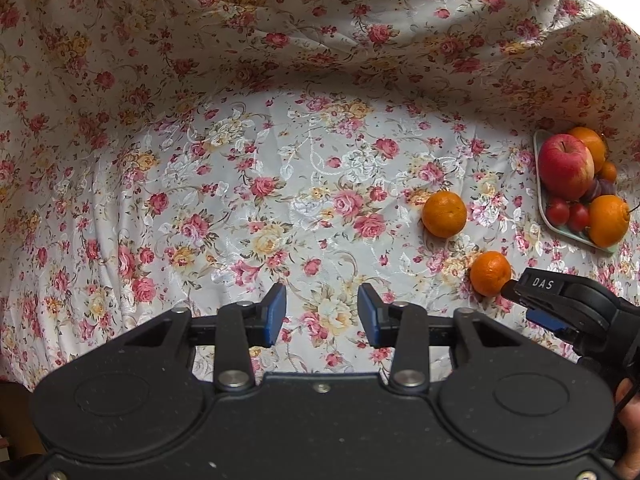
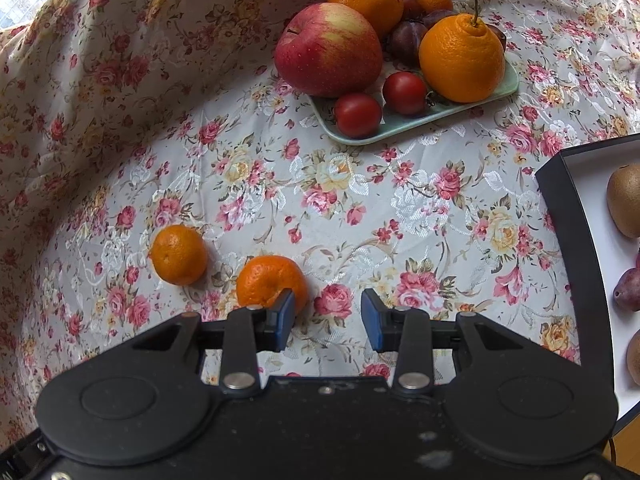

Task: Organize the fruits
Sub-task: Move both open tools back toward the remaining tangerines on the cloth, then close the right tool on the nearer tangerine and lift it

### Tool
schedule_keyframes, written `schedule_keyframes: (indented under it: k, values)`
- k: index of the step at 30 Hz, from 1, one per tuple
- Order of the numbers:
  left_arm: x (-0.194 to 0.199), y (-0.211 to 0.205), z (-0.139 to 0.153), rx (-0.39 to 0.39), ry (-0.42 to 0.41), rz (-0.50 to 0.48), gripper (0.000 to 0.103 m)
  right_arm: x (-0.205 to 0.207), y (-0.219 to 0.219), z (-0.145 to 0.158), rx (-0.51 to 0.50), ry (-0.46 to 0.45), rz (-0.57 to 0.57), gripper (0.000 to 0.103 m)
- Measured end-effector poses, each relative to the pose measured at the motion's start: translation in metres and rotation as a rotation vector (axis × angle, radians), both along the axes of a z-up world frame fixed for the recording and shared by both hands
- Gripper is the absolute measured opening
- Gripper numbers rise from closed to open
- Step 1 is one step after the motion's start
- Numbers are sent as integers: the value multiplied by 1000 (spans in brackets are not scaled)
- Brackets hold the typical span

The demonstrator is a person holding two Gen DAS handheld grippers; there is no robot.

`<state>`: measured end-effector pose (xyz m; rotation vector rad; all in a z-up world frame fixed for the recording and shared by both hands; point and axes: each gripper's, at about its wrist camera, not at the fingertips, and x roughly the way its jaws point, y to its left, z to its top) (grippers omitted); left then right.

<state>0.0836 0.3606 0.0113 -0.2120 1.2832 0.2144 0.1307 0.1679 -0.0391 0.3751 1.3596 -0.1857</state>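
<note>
The fingers (image 1: 280,314) of the left gripper (image 1: 322,314) stand apart with nothing between them, pointing steeply down at bare floral cloth (image 1: 240,200) on the counter. The right gripper (image 2: 328,320) points down the same way, its fingers (image 2: 285,316) also parted and empty. Its left finger sits just beside, perhaps touching, the nearer mandarin (image 2: 270,280), which lies outside the gap. A second mandarin (image 2: 179,255) lies near it to the left.

Beyond them, a wide stretch of open cloth leads to a pale green tray (image 2: 404,126) carrying an apple (image 2: 328,50), oranges (image 2: 462,60), plums (image 2: 406,38) and small red tomatoes (image 2: 358,115). At the right edge stands a dark-rimmed box (image 2: 576,208) holding kiwis (image 2: 626,204). The cloth rises in folds behind and to the left, closing that side in.
</note>
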Motion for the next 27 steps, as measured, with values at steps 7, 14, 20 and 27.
schedule_keyframes:
  k: [7,14,20,27]
  values:
    - [-1,16,-1,-24,6,33,49,1,0,2,-17,-20,-3,40]
    - [0,41,-6,-34,18,99,49,6,2,5,19,-26,-1,40]
    - [-1,48,-12,-44,33,121,49,10,11,6,33,-61,6,40]
    - [0,42,-16,-18,46,97,49,30,24,0,58,-89,73,40]
